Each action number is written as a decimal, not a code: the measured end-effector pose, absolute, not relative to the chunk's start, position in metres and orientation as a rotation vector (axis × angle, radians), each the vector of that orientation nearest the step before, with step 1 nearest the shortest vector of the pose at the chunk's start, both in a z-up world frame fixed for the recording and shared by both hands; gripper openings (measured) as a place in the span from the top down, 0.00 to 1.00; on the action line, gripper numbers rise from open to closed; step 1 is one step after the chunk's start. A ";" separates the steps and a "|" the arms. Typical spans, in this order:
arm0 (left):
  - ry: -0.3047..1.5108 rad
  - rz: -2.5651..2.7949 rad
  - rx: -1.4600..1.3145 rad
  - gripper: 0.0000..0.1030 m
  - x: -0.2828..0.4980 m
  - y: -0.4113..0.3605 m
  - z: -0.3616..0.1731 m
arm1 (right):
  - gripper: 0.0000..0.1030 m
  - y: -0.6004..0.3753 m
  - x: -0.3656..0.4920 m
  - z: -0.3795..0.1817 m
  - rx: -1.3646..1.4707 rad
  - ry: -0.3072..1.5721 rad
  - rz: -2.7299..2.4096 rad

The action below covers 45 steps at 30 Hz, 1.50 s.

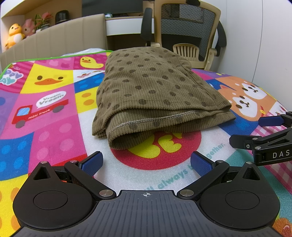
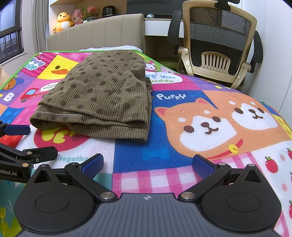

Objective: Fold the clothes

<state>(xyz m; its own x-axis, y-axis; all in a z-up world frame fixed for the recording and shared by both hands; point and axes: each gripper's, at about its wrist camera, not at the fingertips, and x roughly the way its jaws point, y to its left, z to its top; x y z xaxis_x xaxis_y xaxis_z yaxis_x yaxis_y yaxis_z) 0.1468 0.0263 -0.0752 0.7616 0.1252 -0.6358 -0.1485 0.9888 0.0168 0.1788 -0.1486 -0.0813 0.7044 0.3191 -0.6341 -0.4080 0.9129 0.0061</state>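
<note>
One folded garment (image 1: 155, 87), olive-brown ribbed cloth printed with darker dots, lies on a brightly printed play mat (image 1: 45, 127) spread over a bed; its stitched hem faces the cameras, and several layers show at the near edge. Two grippers appear, each with two blue-padded fingers. The left gripper (image 1: 147, 163) is spread wide and holds nothing, positioned just short of the garment's near edge, over the mat's red circle. The right gripper (image 2: 147, 164) is likewise spread wide and empty, over the blue and pink-checked squares of the mat, near the garment's right front corner but apart from it. Each gripper enters the other's view from the side, so the two lie side by side. The mat shows two printed dog faces (image 2: 228, 120), one red truck (image 1: 36, 113) and two duck faces (image 1: 49, 80). Behind the bed stand one padded headboard (image 2: 94, 34), one mesh-backed office chair (image 2: 219, 40), and, on a shelf, two plush toys: one yellow (image 2: 63, 21), one pink (image 2: 76, 16).
</note>
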 end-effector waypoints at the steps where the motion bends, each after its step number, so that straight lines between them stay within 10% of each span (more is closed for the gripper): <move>1: 0.689 0.150 -0.033 0.00 0.147 0.025 -0.075 | 0.00 -0.148 0.179 -0.081 -0.139 0.678 0.406; 45: 0.719 0.235 -0.083 0.00 0.148 0.026 -0.071 | 0.00 -0.149 0.178 -0.081 -0.139 0.675 0.406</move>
<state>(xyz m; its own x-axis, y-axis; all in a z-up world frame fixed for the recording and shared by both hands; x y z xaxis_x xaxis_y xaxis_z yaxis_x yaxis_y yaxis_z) 0.1477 0.0265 -0.0713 0.7273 0.1846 -0.6610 -0.2418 0.9703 0.0050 0.1783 -0.1494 -0.0815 0.7058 0.3196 -0.6323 -0.4083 0.9128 0.0057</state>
